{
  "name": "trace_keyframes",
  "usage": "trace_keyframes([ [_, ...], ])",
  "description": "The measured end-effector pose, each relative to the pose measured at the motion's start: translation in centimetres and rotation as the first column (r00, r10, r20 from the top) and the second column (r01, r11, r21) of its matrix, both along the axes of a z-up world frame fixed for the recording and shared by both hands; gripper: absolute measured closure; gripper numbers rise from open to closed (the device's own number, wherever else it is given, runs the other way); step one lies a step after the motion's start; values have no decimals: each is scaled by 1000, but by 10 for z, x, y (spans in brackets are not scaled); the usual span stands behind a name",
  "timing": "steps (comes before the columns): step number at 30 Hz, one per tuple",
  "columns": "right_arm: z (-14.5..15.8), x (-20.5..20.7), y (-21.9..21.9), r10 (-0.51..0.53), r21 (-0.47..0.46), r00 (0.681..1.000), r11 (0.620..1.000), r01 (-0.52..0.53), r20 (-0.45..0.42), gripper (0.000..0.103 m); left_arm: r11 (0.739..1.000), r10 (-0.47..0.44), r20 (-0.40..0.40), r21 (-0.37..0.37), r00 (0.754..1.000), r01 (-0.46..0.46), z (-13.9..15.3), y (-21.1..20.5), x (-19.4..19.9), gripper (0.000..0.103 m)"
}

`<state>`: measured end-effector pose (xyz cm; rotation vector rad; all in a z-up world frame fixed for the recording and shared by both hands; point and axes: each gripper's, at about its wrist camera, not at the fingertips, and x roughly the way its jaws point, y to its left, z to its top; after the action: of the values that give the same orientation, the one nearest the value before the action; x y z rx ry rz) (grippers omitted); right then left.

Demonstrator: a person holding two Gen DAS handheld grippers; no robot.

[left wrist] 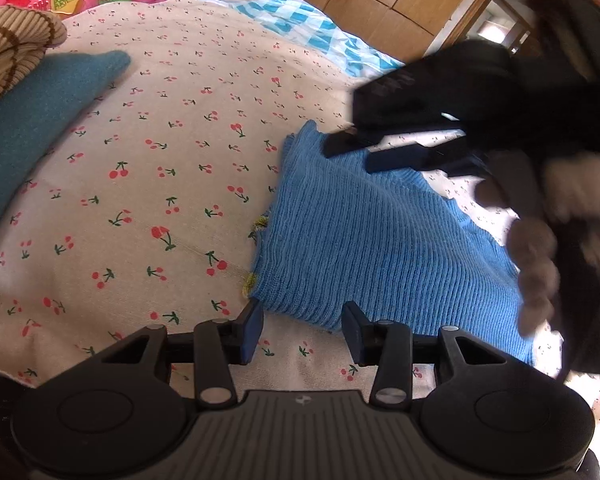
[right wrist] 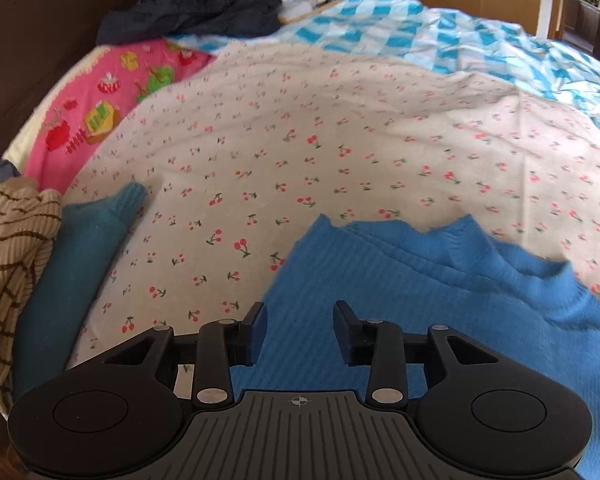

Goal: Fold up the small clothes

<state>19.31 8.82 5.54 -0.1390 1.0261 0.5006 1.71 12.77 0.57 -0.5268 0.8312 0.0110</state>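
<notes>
A bright blue knitted garment (left wrist: 364,240) lies folded on the cherry-print sheet (left wrist: 160,140). My left gripper (left wrist: 302,326) is open and empty, just off the garment's near edge. My right gripper shows in the left wrist view (left wrist: 358,152) at the garment's far corner, fingers apart, above the knit. In the right wrist view the right gripper (right wrist: 300,328) is open over the blue garment (right wrist: 440,288), nothing between its fingers.
A teal knit piece (left wrist: 32,128) and a beige striped knit (left wrist: 8,48) lie at the left, also in the right wrist view (right wrist: 80,264). A pink pillow (right wrist: 112,96), dark clothes (right wrist: 196,8) and a blue checked quilt (right wrist: 460,36) lie at the back.
</notes>
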Motion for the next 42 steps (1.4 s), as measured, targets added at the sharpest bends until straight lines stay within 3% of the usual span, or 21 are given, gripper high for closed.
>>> trace_keyframes([
  [7, -31, 34, 47, -17, -139, 996, 990, 4, -87, 61, 1000, -13, 8, -9, 1000, 13, 0, -1, 0, 56],
  [9, -38, 36, 60, 16, -196, 996, 980, -32, -83, 55, 1000, -12, 4, -14, 1000, 12, -1, 0, 0, 56],
  [12, -51, 34, 73, 59, -285, 996, 955, -75, -67, 55, 1000, -16, -4, -8, 1000, 16, -3, 0, 2, 56],
  [13, -54, 32, 74, 76, -309, 996, 947, -89, -52, 58, 1000, -17, -7, 0, 1000, 17, -3, -1, 2, 56],
  [14, -56, 31, 74, 88, -330, 995, 939, -96, -38, 65, 1000, -16, -8, 7, 1000, 16, -3, -2, 3, 56],
  [15, -55, 31, 72, 91, -346, 995, 933, -95, -26, 79, 1000, -14, -7, 14, 1000, 14, -3, -2, 4, 56],
  [16, -53, 31, 69, 88, -355, 996, 931, -89, -18, 83, 1000, -11, 0, 19, 1000, 11, -2, -2, 3, 56],
  [18, -44, 32, 58, 81, -319, 996, 944, -85, -23, 92, 1000, -6, 17, 25, 1000, 6, 0, -2, 1, 55],
  [23, -7, 23, 17, 58, -199, 998, 979, -53, 17, 93, 997, -23, 50, 70, 998, 20, 4, -10, -4, 50],
  [28, 14, 22, -24, 4, -82, 1000, 997, -2, 19, 93, 992, -37, 92, 124, 995, 26, 11, -23, -10, 31],
  [35, 34, 17, -62, -11, 65, 1000, 998, 10, 17, 93, 967, -10, 147, 254, 989, -28, 12, -42, 5, 29],
  [36, 34, 16, -68, -14, 86, 1000, 996, 13, 12, 93, 965, -19, 153, 261, 988, -22, 13, -45, 8, 31],
  [38, 35, 15, -83, -28, 133, 1000, 991, 28, -1, 93, 961, -54, 140, 276, 989, 13, 15, -52, 12, 52],
  [40, 37, 13, -101, -47, 182, 999, 982, 48, -6, 93, 964, -92, 123, 260, 988, 57, 19, -59, 15, 83],
  [42, 41, 10, -127, -74, 244, 997, 967, 75, -13, 93, 972, -116, 140, 219, 983, 84, 27, -71, 12, 83],
])
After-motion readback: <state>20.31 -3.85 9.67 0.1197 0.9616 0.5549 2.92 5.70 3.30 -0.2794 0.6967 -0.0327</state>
